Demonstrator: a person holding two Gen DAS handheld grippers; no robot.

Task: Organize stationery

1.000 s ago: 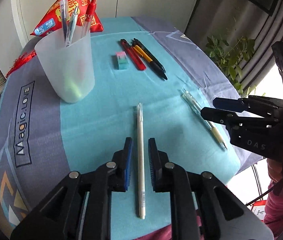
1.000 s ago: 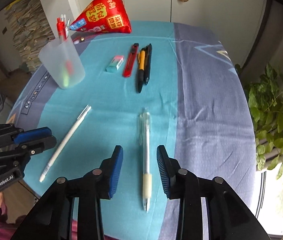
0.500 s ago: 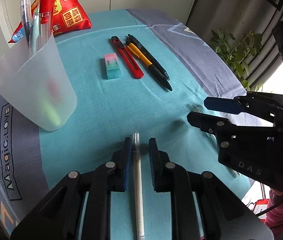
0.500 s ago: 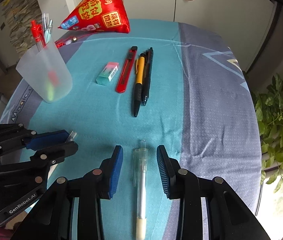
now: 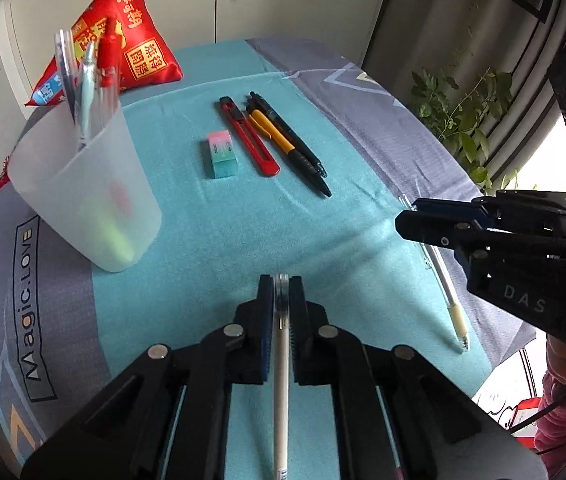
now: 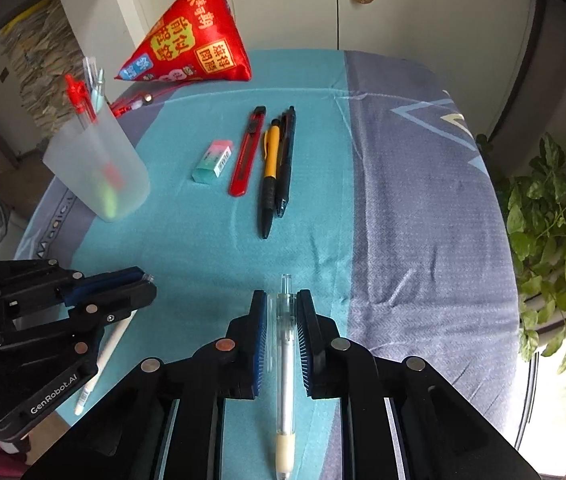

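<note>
Pens are being gripped by both tools at this moment, near the front edge of the table. The left gripper (image 5: pixel 281 300) is pressing its jaws fully together on the white pen (image 5: pixel 281 360), a thin, smooth, matte stick that is lying along the fingers with its clear cap end just between the pads. The right gripper (image 6: pixel 281 316) is closing on the clear pen (image 6: pixel 285 360), a transparent plastic barrel with a soft cream rubber sleeve near its tip; the ribbed blue pads are standing close at both sides of the barrel, almost touching or already touching it.

To do this step well, I think each hand should be lifting straight up first, because both pens are held near one end and the long free part may be swinging down. Then the pens should be tilting upright before going into the frosted cup (image 5: pixel 83 196).

Farther away, on the soft teal cloth (image 5: pixel 211 240) with small wrinkles, a pink and green eraser (image 5: pixel 223 154) is lying, a small block in a paper sleeve. Just beside it a red utility knife (image 5: pixel 249 138), a yellow pen (image 5: pixel 279 144) with black grip and a black pen (image 5: pixel 295 146) are lying side by side. The cup, translucent and tapered, is standing at the left and is already holding several pens. Behind it a shiny red triangular cushion (image 5: pixel 131 52) is resting near the wall.
</note>
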